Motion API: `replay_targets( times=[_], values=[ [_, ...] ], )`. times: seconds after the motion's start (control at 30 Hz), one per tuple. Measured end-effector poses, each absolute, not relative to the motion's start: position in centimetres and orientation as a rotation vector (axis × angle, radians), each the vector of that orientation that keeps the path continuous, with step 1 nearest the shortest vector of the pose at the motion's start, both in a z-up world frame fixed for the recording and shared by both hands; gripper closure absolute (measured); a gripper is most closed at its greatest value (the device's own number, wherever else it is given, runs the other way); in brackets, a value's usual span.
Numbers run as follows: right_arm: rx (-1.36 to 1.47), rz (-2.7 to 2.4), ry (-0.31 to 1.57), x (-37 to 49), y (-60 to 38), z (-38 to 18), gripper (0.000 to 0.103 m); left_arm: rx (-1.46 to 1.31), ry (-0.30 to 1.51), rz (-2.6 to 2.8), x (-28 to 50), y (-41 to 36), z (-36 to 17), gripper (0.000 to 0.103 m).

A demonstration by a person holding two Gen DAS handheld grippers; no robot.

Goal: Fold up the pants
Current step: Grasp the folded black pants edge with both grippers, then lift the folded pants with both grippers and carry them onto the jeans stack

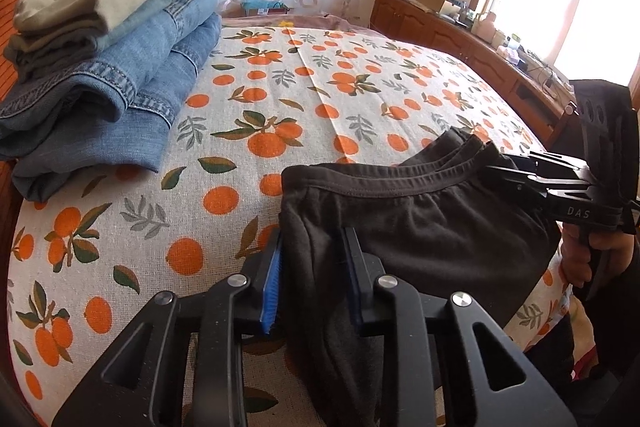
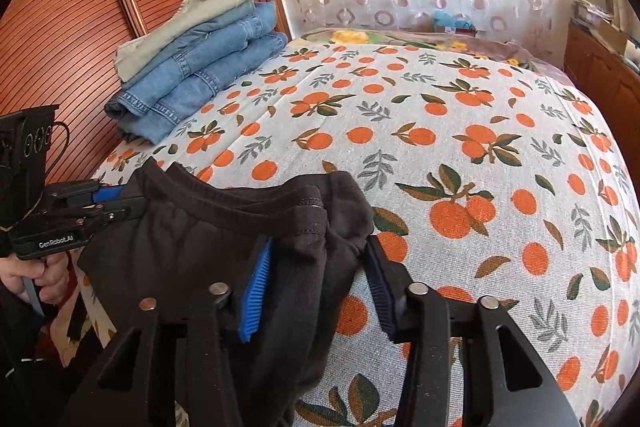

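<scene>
A bedroom, sunlit from a window, and the work surface is a bed under a white cover printed with oranges and green leaves (image 2: 460,155). Right at the near edge of the bed hang the dark brown, soft knit pants (image 1: 420,227), waistband up, legs dropping off the edge out of sight.

The left gripper (image 1: 312,267), black with blue ribbed pads, has one side of the waist between its fingers, clamped on the bunched cloth. The right gripper (image 2: 316,279) has the other side; its fingers stand somewhat apart, yet a thick wad of fabric fills the gap, so I'd call that a hold too. The waistband stretches between the two, doubled over on itself.

My read: this is the carry-and-lay-out step, the pants lifted but not yet spread. Next calls for both grippers to travel forward together onto the bare middle of the cover, keeping the band taut so the legs trail flat.

Farther off, by the far left corner against the ribbed wooden headboard (image 2: 72,27), sits a stack of folded blue jeans and beige trousers (image 1: 108,59).
</scene>
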State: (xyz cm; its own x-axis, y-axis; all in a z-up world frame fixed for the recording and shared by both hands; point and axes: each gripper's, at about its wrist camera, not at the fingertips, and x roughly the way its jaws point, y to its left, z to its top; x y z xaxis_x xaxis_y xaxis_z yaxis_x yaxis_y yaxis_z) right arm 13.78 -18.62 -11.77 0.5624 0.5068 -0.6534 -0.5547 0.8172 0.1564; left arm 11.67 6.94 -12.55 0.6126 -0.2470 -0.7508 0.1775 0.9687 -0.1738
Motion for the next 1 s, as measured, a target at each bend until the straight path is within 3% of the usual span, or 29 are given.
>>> replay_targets(
  times=[0.1, 0.13, 0.23, 0.63, 1.0],
  values=[
    [-0.073, 0.653, 0.75, 13.7, -18.4, -11.9, 0.074, -0.092, 0.874, -0.253, 11.7, 7.0, -12.6, 0.077],
    [-0.075, 0.66, 0.752, 13.7, -18.3, -11.9, 0.08, -0.098, 0.874, -0.264, 11.6, 7.0, -12.6, 0.085],
    [-0.099, 0.649, 0.742, 13.5, -17.8, -11.8, 0.087, -0.077, 0.868, -0.277, 11.5, 6.6, -12.6, 0.089],
    [-0.154, 0.656, 0.507, 11.8, -16.5, -4.1, 0.089, -0.119, 0.663, -0.258, 9.3, 8.0, -5.6, 0.09],
    [-0.207, 0.701, 0.391, 16.7, -11.5, 2.3, 0.089, -0.136, 0.532, -0.176, 12.0, 12.7, -0.2, 0.09]
  ],
)
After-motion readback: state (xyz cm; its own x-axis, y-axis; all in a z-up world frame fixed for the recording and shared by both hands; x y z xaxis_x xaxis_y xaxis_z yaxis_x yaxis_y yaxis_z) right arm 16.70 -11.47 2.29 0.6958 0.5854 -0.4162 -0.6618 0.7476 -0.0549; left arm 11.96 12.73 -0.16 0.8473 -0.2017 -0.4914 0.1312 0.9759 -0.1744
